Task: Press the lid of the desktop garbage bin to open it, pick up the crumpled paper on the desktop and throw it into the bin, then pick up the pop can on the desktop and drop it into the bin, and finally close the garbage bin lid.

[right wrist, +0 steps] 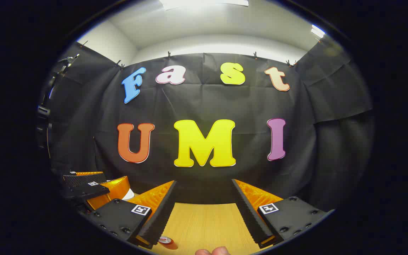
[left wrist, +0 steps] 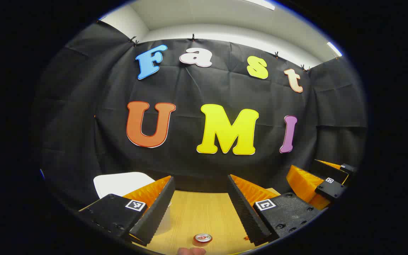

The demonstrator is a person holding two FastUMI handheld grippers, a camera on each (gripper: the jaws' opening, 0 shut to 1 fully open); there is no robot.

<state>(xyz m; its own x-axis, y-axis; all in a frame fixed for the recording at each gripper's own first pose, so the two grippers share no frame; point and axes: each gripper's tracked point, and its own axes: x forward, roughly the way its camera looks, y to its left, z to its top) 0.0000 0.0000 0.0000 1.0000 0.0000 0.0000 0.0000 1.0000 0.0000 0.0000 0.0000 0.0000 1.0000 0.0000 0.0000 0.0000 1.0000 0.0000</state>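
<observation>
In the left gripper view, the left tool point(left wrist: 200, 209) hangs above the wooden counter point(left wrist: 204, 216) with its fingers spread wide, nothing between them. The pop can point(left wrist: 203, 239) stands upright on the counter below the gap, close to the near edge. The white garbage bin point(left wrist: 119, 184) sits behind the tool's left finger — lid down. The right tool point(left wrist: 326, 180) shows off to the right.

In the right gripper view, the right tool point(right wrist: 204, 212) is likewise released, over the counter point(right wrist: 204, 223). The pop can point(right wrist: 165, 241) peeks out beneath its left finger; the left tool point(right wrist: 89, 187) is farther left.
</observation>
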